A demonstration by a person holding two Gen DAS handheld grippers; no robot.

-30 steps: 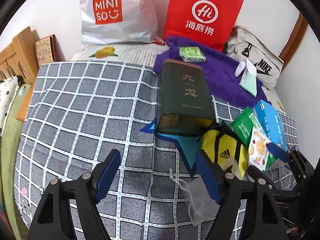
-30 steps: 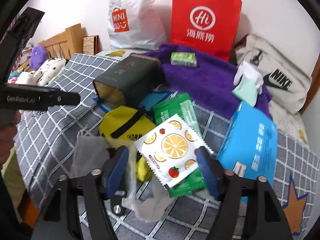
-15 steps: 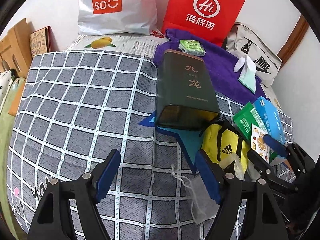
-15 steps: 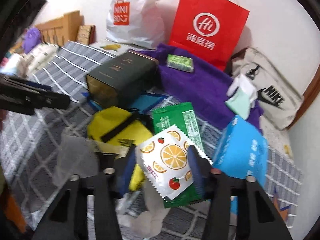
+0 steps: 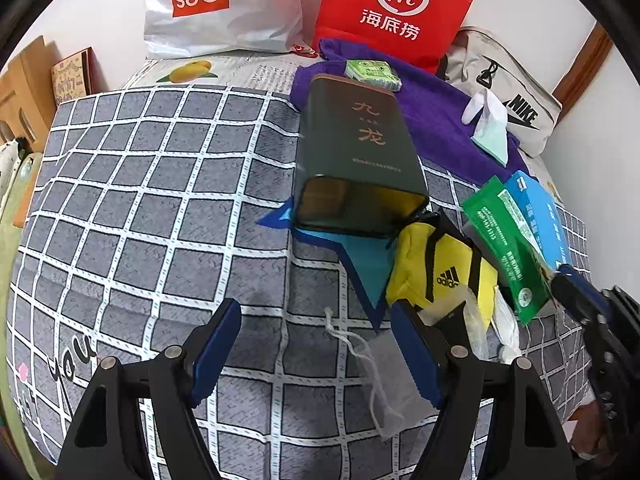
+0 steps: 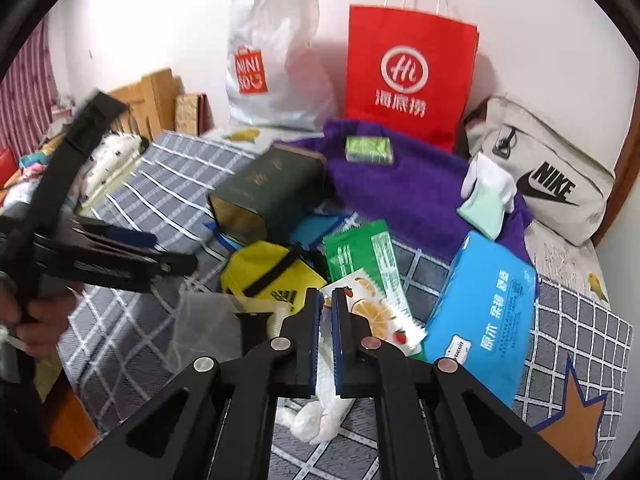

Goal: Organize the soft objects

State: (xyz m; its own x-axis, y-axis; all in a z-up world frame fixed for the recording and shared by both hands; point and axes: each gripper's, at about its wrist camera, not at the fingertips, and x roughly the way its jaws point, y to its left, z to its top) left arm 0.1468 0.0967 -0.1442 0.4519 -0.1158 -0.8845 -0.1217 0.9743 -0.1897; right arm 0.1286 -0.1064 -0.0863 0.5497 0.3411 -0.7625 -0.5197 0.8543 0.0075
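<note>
My right gripper [image 6: 326, 300] is shut on the left edge of a white packet printed with orange slices [image 6: 380, 312]. That packet lies over a green packet [image 6: 360, 256] beside a yellow Adidas pouch [image 6: 272, 276] and a blue tissue pack [image 6: 488, 316]. A white soft bundle [image 6: 316, 420] lies under the right fingers. My left gripper [image 5: 314, 308] hangs open over the checked bedsheet [image 5: 140, 208], holding nothing. A sheer drawstring bag [image 5: 392, 380] lies by its right finger. The pouch [image 5: 440, 268] sits just beyond that finger.
A dark green tin [image 5: 356, 160] lies on its side, open end toward me. Behind it a purple towel [image 5: 440, 120] carries a small green pack [image 5: 372, 74] and a mint sock [image 5: 488, 128]. A Nike bag [image 6: 552, 184], red paper bag [image 6: 408, 72] and Miniso bag [image 6: 272, 64] line the wall.
The right gripper's jaws have shut on the orange-print packet and lifted a little. The left gripper has stayed open and nearly still.
</note>
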